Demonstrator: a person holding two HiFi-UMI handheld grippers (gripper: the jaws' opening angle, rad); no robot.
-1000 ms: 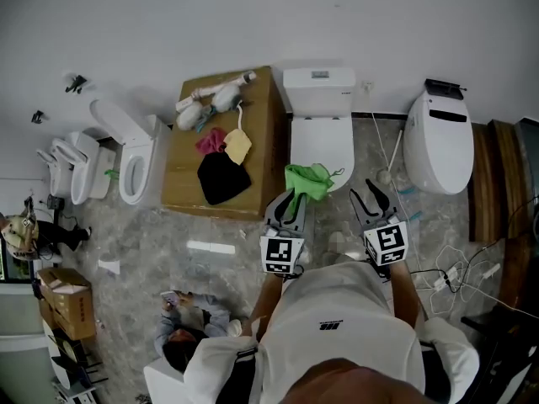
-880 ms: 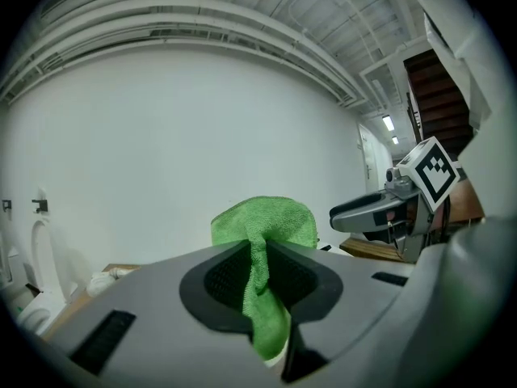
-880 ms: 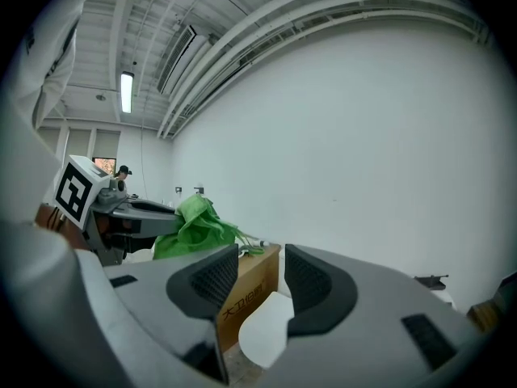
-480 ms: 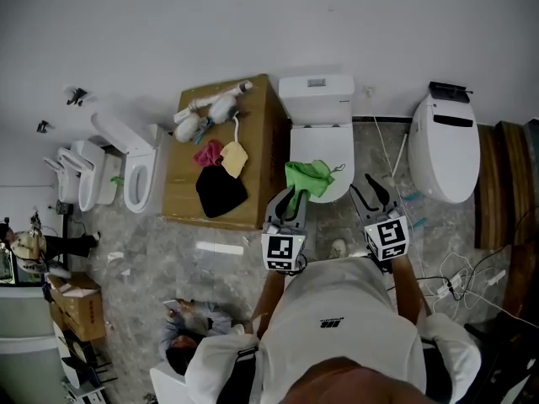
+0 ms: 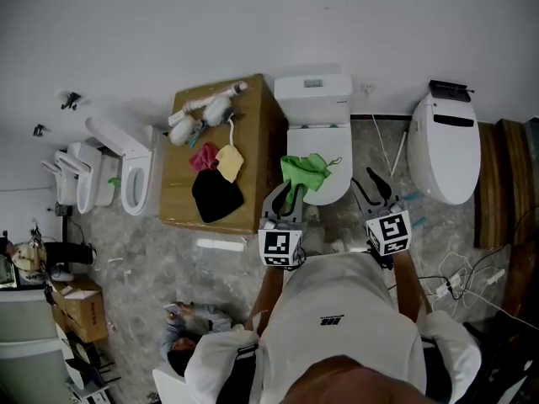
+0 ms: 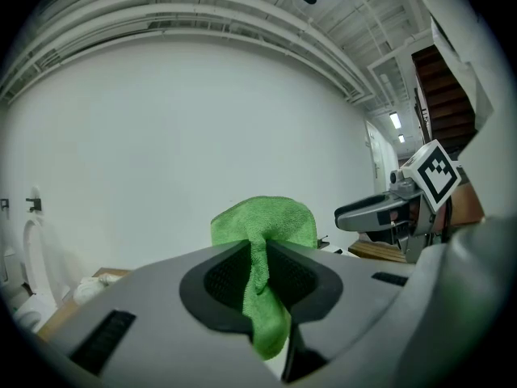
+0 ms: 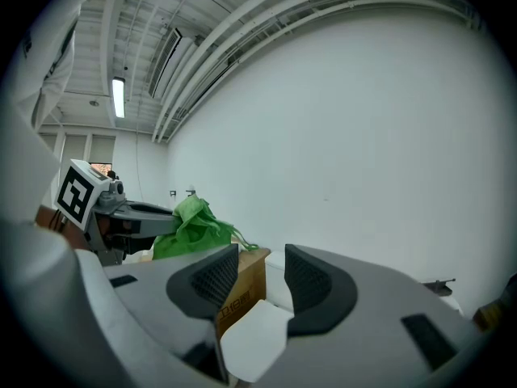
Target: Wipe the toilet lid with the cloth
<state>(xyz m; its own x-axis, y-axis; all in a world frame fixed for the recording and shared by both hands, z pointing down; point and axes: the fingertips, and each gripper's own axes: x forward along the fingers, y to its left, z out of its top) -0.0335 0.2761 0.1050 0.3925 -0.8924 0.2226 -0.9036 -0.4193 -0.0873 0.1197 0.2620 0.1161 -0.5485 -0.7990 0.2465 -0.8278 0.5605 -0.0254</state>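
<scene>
Thin fold of green microfibre cloth [image 6: 266, 226] is pinched in left claw [image 6: 258, 280] over white toilet lid [image 5: 313, 138]; right claw [image 7: 254, 285] gapes empty. Wiping drag could pull the cloth free.

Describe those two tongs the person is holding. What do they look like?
The left tongs and right tongs look alike: grey plastic bodies, each ending in two curved dark prongs lined with black mesh-textured pads. Each carries a white cube printed with black square markers. The person wears a white top with a small dark logo.
</scene>
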